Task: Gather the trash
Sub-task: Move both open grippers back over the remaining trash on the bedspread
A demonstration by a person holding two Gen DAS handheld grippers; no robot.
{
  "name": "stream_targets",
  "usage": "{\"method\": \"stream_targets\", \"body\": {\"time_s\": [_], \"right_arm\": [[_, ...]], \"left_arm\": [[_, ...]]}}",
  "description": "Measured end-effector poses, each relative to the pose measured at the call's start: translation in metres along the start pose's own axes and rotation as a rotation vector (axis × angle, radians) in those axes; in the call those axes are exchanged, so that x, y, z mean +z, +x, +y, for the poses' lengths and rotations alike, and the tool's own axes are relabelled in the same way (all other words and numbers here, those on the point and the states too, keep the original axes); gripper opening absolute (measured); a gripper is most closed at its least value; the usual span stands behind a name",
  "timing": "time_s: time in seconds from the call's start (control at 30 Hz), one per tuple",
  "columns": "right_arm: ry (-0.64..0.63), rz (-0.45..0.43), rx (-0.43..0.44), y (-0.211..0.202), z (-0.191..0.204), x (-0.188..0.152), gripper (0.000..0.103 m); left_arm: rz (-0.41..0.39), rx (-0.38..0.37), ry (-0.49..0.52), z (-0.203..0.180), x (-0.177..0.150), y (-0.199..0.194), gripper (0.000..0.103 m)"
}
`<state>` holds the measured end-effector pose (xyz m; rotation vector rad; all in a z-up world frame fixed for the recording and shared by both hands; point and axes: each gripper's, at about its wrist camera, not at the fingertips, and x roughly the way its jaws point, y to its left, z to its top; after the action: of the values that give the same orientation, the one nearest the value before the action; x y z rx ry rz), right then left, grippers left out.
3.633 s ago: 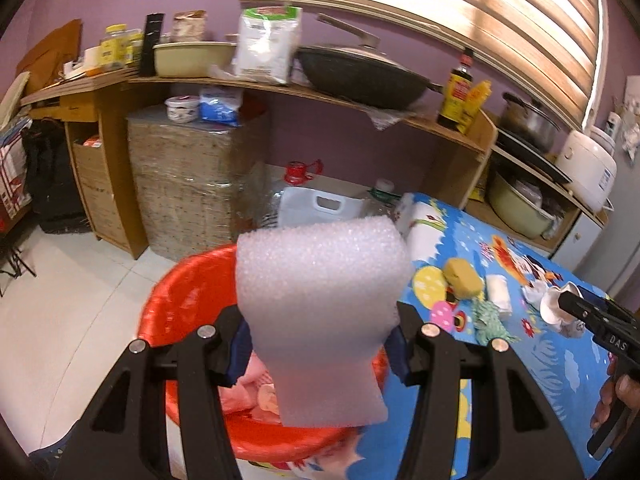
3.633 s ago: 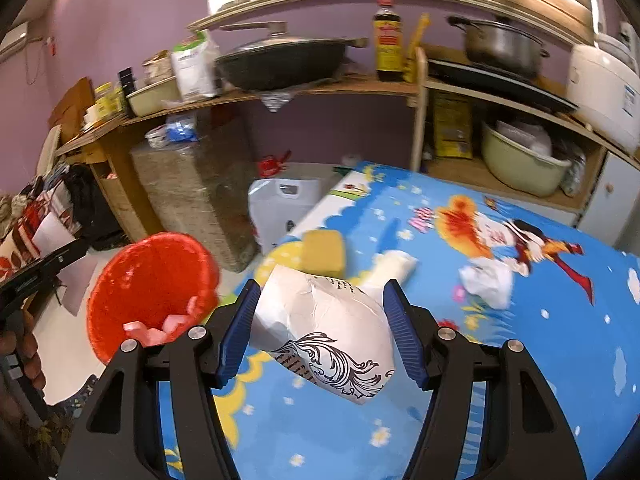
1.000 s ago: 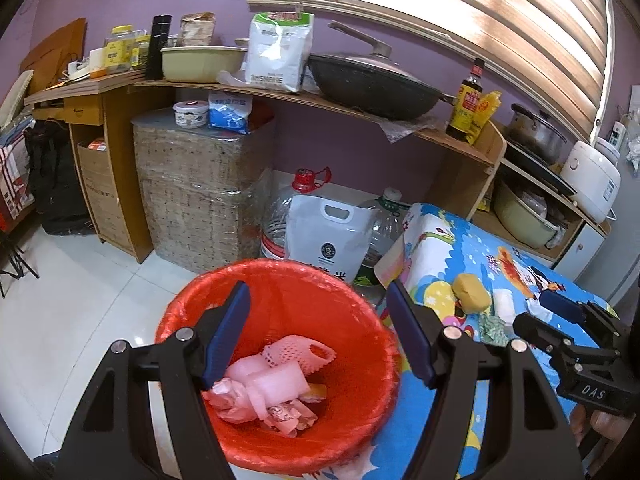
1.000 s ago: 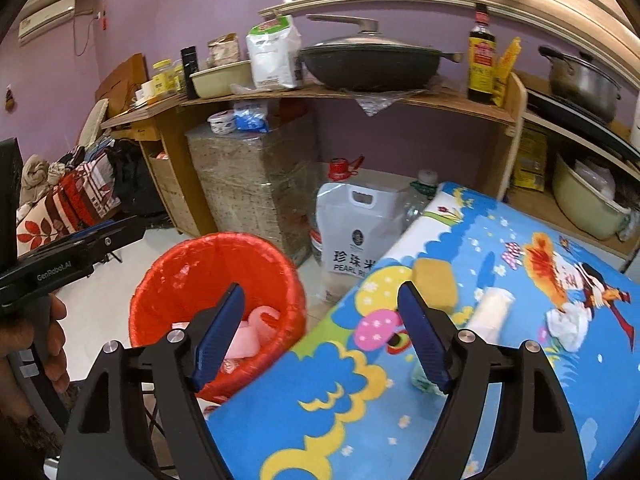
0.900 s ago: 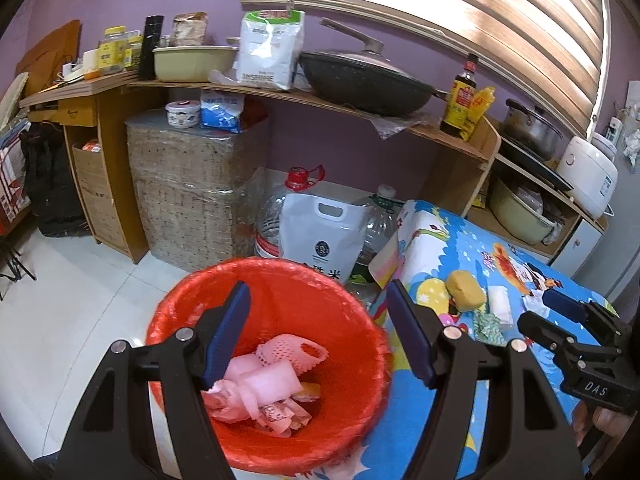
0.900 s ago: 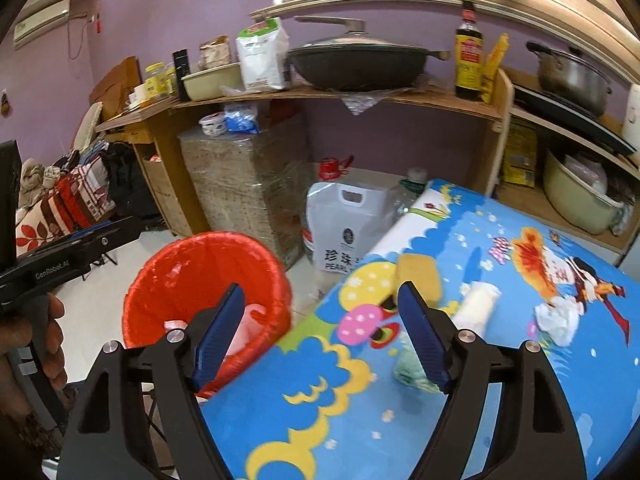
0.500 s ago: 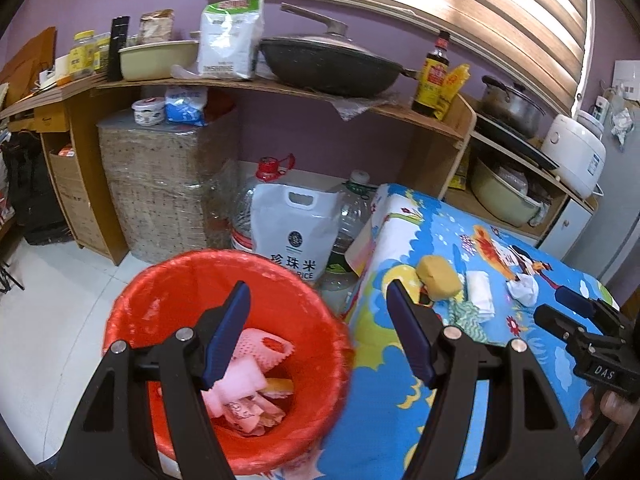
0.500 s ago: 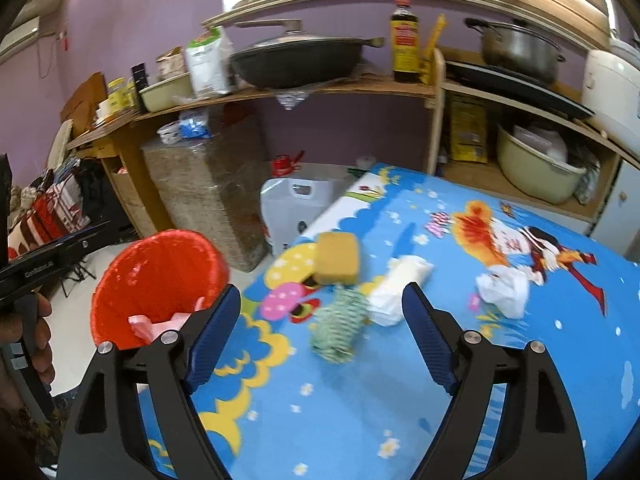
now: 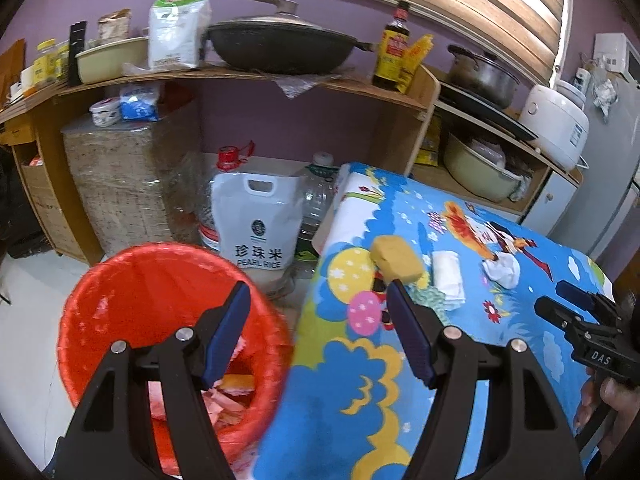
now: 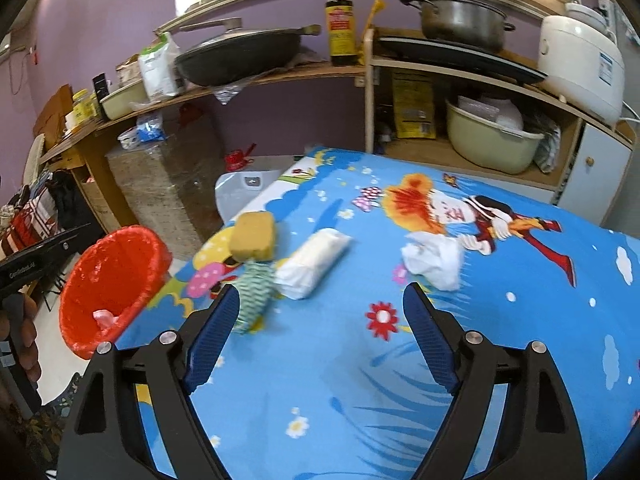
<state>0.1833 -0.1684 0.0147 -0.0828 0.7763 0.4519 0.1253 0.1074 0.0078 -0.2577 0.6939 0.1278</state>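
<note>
Both of my grippers are spread wide and carry nothing. Left gripper [image 9: 318,330]: I hold it over the seam between the red bin [image 9: 120,280] and the near corner of the table [image 9: 520,308]; its left finger is above the bin's mouth, its right finger above the cartoon-print cloth. Pink and orange scraps [image 9: 228,394] lie in the bin, though motion blur leaves me unsure what they are. Right gripper [image 10: 320,334]: I hold it above the table [image 10: 500,312], well apart from the bin [image 10: 116,272], which stands on the floor off the table's left edge. Trash on the table, all beyond my right fingertips: a yellow sponge [image 10: 253,236] nearest the bin side; a green-and-white net [image 10: 254,296] touching the sponge's near edge; a white foam roll [image 10: 314,262] just beside the net; a crumpled white tissue [image 10: 434,260] farther from the bin, apart from the roll.
</note>
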Motion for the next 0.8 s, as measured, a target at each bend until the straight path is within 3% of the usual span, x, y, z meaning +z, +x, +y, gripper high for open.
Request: {"method": "stream_targets", "body": {"time_s": [0.8], "right_arm": [[0.074, 0.032, -0.059, 0.035, -0.079, -0.002, 0.082]], "left_arm": [[0.122, -0.105, 0.11, -0.096, -0.02, 0.081, 0.067]]}}
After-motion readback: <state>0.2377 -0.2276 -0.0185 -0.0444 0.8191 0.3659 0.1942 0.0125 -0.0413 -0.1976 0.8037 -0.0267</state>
